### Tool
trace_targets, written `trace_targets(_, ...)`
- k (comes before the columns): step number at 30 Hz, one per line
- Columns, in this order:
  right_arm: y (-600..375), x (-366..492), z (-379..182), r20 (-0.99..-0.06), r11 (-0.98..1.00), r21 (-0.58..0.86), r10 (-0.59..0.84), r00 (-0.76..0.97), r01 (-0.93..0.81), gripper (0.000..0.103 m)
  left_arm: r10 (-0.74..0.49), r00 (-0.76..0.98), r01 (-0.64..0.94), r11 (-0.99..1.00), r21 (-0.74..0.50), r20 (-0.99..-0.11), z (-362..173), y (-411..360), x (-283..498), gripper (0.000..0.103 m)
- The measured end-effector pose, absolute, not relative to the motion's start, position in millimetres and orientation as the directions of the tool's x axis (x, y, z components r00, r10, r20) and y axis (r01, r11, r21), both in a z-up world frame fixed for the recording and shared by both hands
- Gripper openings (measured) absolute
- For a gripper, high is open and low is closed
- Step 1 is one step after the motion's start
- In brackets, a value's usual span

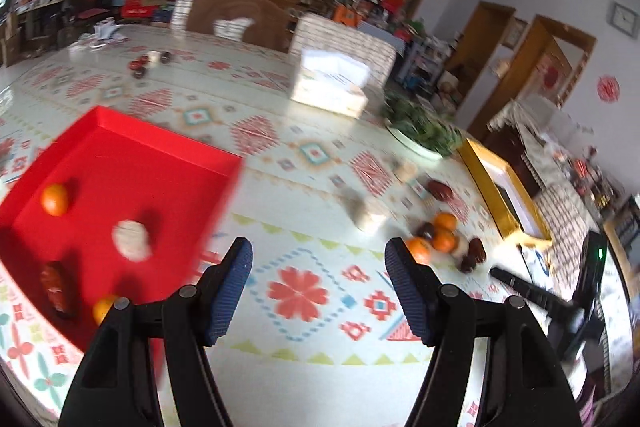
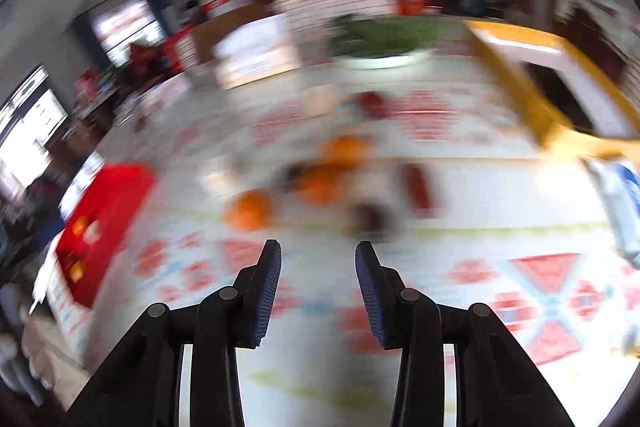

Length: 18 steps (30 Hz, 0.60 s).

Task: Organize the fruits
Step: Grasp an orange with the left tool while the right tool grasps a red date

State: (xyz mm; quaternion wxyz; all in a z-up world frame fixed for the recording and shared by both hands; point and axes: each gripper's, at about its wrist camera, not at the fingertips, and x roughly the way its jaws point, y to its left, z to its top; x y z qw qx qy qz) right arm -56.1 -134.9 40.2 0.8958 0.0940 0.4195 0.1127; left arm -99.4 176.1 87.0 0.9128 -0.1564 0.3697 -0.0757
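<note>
My left gripper (image 1: 318, 259) and right gripper (image 2: 318, 261) hang empty, jaws apart, between the tray (image 1: 120, 155) and fruit pile (image 1: 444, 235).

red tray (image 1: 120, 155) holds two oranges, a date, a pale lump — more fruit (image 1: 444, 239) heaped nearby.

left gripper (image 1: 318, 267) empty, jaws apart | red tray (image 1: 160, 143) holds fruit
</note>
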Motion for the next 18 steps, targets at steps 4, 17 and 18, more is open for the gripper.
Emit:
trace_targets(4, -186.3, -39.7, 35.8, -0.729, 0.951, 0.31, 0.248, 0.638, -0.015, 0.042, -0.29, 0.672, 0.095, 0.946, -0.309, -0.681, 70.7, 136.8, -87.9, 0.068)
trace_targets(17, -180.5, 3.9, 10.2, -0.739, 0.944, 0.328, 0.281, 0.613, -0.037, 0.042, -0.313, 0.587, 0.24, 0.948, -0.208, -0.747, 26.1, 57.8, -36.0, 0.068)
trace_targets(18, -179.6, 5.0, 9.1, -0.739, 0.946, 0.322, 0.279, 0.613, -0.041, 0.042, -0.31, 0.586, 0.247, 0.948, -0.199, -0.749, 24.7, 52.9, -32.0, 0.068)
